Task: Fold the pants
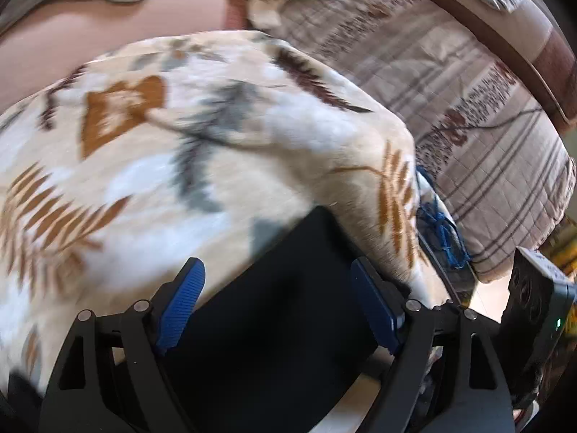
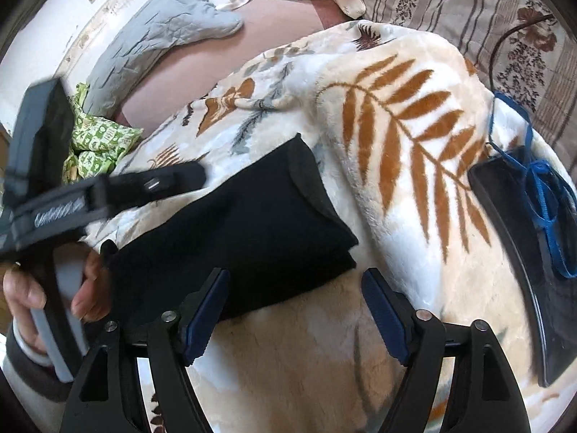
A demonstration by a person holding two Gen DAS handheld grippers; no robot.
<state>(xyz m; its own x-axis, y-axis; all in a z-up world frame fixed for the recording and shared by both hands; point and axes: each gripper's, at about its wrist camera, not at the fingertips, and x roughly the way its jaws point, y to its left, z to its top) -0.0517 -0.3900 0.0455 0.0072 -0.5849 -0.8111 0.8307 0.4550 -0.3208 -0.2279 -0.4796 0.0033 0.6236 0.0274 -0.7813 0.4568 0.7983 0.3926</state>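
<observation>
The black pants lie folded into a compact rectangle on a cream blanket with brown fern leaves. In the left wrist view the pants fill the space between and below the fingers. My left gripper is open, just above the pants, with nothing pinched. It also shows in the right wrist view, held by a hand at the pants' left end. My right gripper is open, over the near edge of the pants, and empty.
A black tray-like object with a blue cord lies on the blanket to the right. A grey pillow and a green patterned cloth lie at the far left. A striped quilted bedspread is beyond the blanket.
</observation>
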